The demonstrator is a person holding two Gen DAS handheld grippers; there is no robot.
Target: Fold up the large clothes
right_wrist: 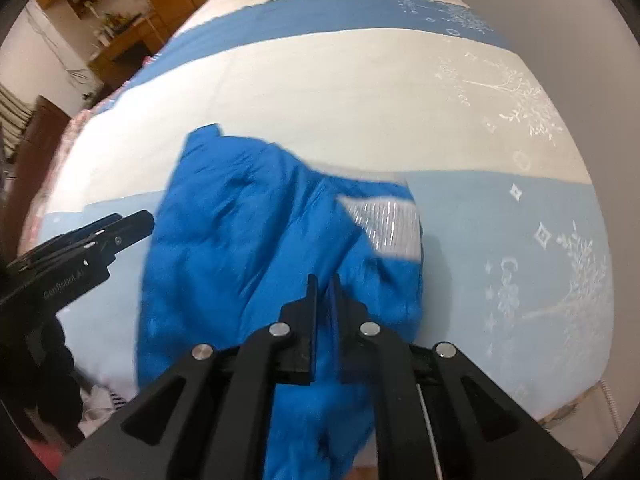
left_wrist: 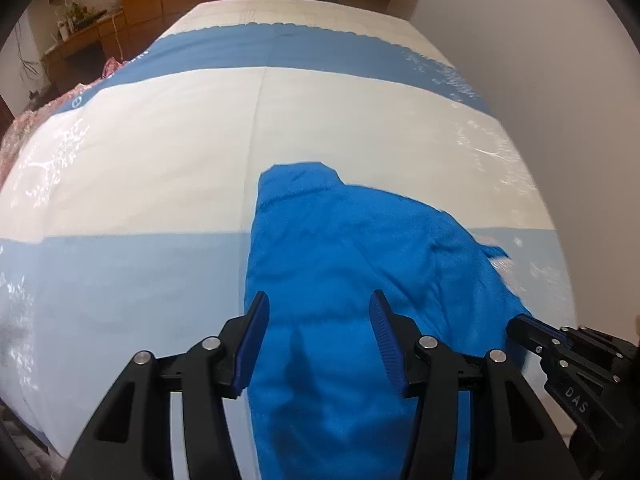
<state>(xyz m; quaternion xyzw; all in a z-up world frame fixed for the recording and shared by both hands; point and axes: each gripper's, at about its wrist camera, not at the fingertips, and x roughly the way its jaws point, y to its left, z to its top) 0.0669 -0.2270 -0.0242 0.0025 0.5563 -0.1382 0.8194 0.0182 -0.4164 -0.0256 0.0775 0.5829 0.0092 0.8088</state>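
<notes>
Bed (left_wrist: 140, 152), white and blue striped cover: landmark. Left gripper (left_wrist: 316, 338): jaws half open, empty, poised over the near left part of the blue garment (left_wrist: 340, 280). Garment: lies lengthwise from the bed's near edge toward its middle, long axis running away from both grippers, its far end bunched. Right gripper (right_wrist: 325, 304): jaws closed to a slit, apparently pinching a fold at the garment's near right side. Open cover left, right and beyond; wall beside the bed's right edge.
</notes>
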